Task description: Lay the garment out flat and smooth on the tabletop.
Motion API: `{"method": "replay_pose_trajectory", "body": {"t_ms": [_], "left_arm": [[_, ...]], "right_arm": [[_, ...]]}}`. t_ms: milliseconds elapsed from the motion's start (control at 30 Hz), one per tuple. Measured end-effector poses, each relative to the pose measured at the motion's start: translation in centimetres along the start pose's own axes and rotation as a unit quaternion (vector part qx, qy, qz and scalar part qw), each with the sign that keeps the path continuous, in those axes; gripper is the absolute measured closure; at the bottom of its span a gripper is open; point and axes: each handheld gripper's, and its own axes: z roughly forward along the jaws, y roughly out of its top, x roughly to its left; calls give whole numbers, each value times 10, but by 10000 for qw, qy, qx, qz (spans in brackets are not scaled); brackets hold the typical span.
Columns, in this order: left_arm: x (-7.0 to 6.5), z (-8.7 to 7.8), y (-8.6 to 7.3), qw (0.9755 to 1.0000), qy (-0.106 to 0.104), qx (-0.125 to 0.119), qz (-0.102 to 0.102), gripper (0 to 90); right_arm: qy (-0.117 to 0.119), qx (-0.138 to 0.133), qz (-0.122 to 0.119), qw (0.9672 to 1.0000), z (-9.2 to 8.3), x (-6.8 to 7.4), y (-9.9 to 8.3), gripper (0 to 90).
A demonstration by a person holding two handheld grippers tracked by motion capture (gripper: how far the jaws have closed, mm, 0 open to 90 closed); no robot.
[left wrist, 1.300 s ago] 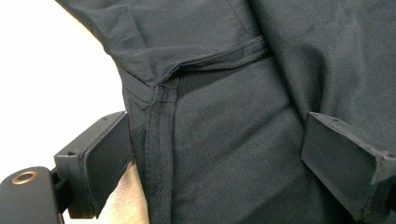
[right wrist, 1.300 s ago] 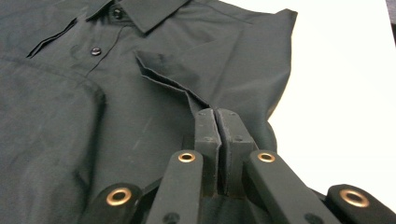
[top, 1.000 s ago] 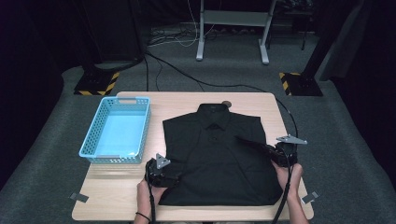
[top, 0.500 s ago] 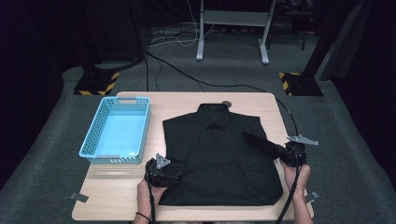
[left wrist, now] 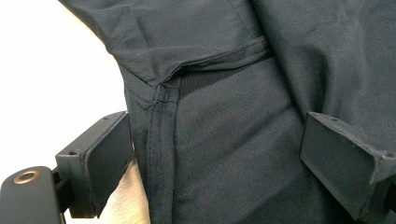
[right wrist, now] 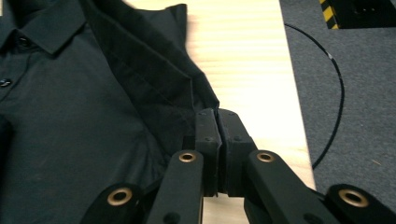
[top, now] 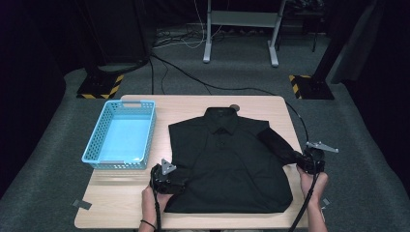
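A black buttoned shirt (top: 227,164) lies flat, collar (right wrist: 51,28) away from me, on the wooden table (top: 121,203). My left gripper (top: 181,182) rests at the shirt's lower left side. Its jaws stand wide, one beside the side seam (left wrist: 159,140) and one on the cloth, so my left gripper (left wrist: 215,140) is open with fabric lying between. My right gripper (top: 297,159) is at the table's right edge, shut on the end of the right sleeve (top: 278,145). In the right gripper view the sleeve (right wrist: 154,79) runs taut from the shoulder into my right gripper (right wrist: 217,114).
A light blue perforated basket (top: 94,140) stands empty at the table's left. A black cable (right wrist: 338,102) lies on the grey carpet beyond the right edge. Stand feet with yellow-black stripes (top: 99,87) sit on the floor behind the table.
My right gripper has moved right toward the table's edge, drawing the sleeve outward off the shirt's body. The left gripper has stayed put.
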Motion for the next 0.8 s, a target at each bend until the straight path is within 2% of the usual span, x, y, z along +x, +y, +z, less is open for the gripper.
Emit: {"method": "replay_pose_trajectory", "body": {"t_ms": [333, 567, 667, 733, 800], "left_arm": [[0, 0, 0, 10000, 9, 0, -8, 97], [0, 0, 0, 10000, 14, 0, -10, 98], [0, 0, 0, 10000, 15, 1, -11, 98], [0, 0, 0, 10000, 16, 0, -11, 98], [0, 0, 0, 10000, 16, 0, -12, 98]], "right_arm": [[-171, 7, 244, 9996, -2, -11, -5, 875], [-332, 30, 203, 9992, -5, -13, -8, 874], [-389, 111, 271, 9988, -3, -16, -11, 866], [-441, 167, 318, 9984, -2, -18, -12, 842], [-462, 168, 329, 9982, -3, -18, -13, 763]]}}
